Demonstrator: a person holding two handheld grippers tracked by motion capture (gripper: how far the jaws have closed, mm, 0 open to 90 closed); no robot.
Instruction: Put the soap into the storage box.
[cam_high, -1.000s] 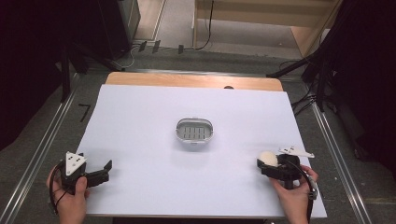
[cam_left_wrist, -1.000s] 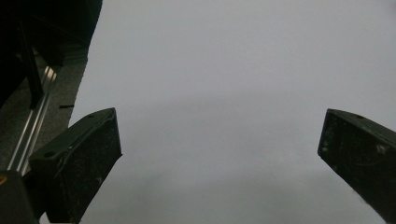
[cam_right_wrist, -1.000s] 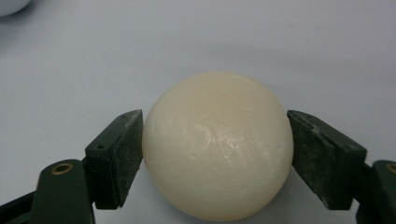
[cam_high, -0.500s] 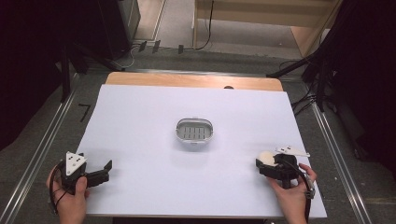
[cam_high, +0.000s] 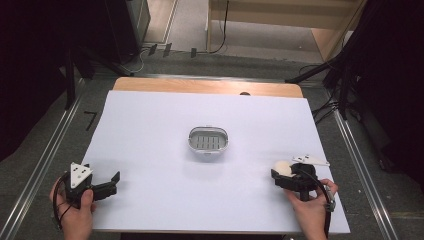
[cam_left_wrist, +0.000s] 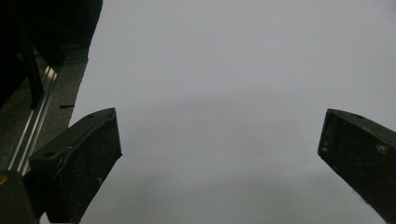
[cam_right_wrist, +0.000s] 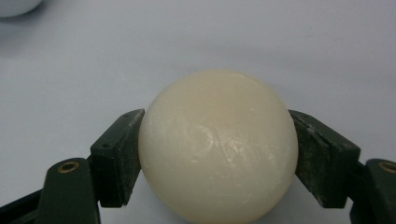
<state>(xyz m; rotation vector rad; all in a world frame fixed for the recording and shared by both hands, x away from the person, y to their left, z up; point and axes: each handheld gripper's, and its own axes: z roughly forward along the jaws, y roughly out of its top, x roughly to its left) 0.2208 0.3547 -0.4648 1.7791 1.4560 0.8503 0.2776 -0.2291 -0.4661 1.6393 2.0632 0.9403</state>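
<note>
Two jaws of right gripper (cam_right_wrist: 212, 154) pinched cream ball (cam_right_wrist: 217, 147) low over table's (cam_high: 150, 130) right-front. Left gripper (cam_high: 107, 183) spread, empty. Likely next: carry level, release gently into dish (cam_high: 208, 141).

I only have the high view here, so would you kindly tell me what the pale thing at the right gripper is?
Observer: It is a smooth cream ball, clamped between both jaws of the right gripper.
Operator: Thank you. Is the left gripper holding anything?
Observer: No, the left gripper is wide open over bare white table.
Operator: Is the ball marked?
Observer: Fine scuffs show on its glossy face.
</note>
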